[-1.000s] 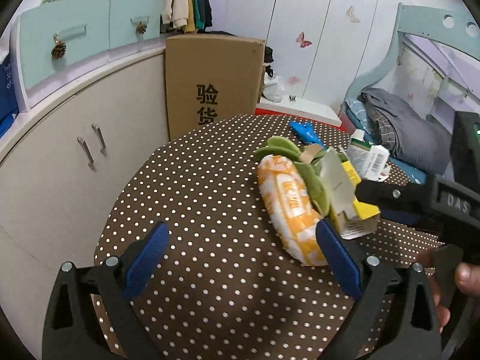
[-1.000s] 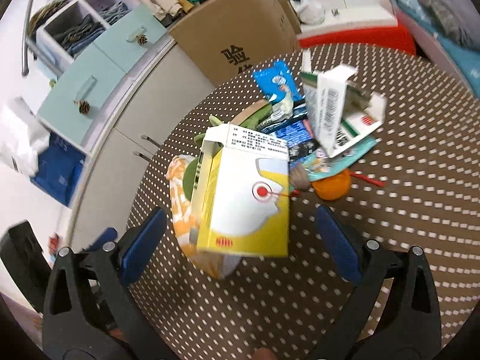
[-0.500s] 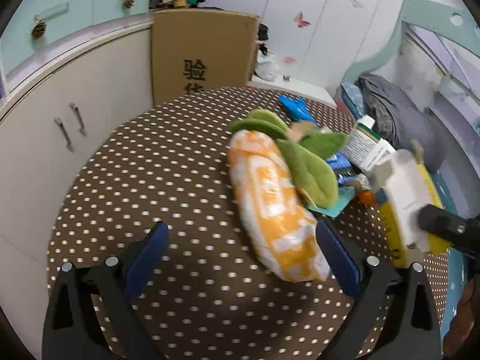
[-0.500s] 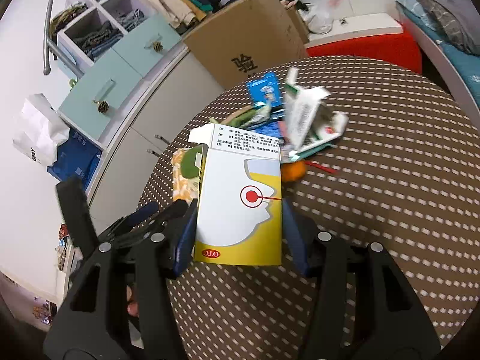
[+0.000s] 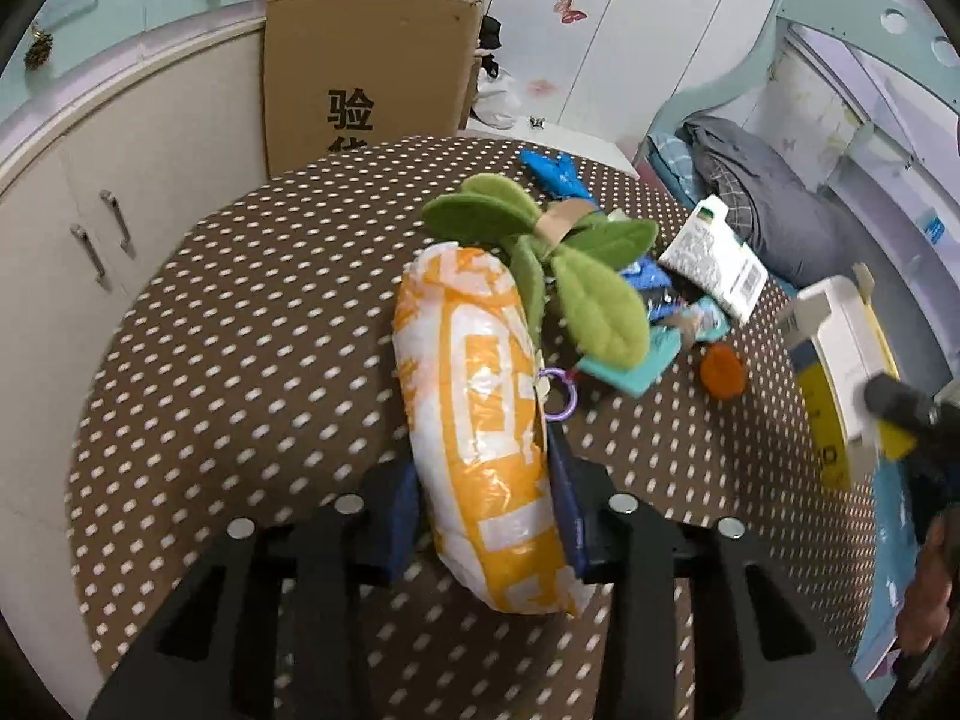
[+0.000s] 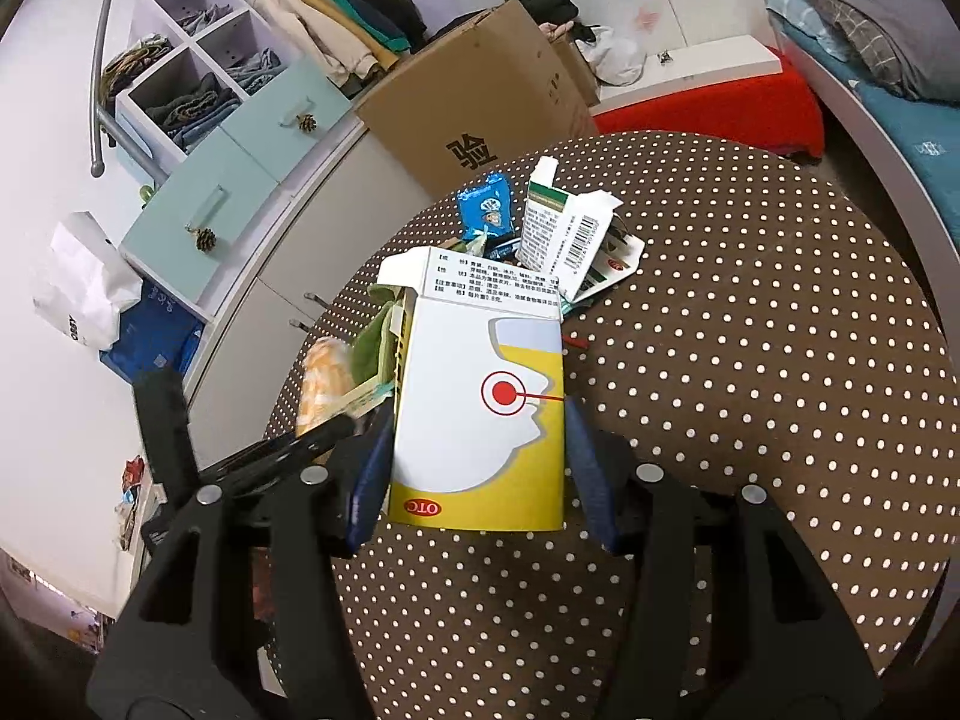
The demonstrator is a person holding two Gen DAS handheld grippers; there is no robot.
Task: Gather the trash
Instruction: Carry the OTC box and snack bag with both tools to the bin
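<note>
Trash litters the dotted table [image 5: 252, 324]: left tool [image 5: 486, 510] just closed on orange bag [image 5: 474, 396], right tool [image 6: 474, 474] gripping yellow box [image 6: 480, 420].

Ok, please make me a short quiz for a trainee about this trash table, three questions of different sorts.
1. True or false: the right gripper holds the yellow and white box.
2. What lies between the pads of the left gripper? A) the green and white box B) the orange and white bag C) the orange ball
3. Fill in: the tablecloth is brown with white ____.

Key: 1 true. 2 B; its jaws have just been closing on it. 3 dots.
</note>
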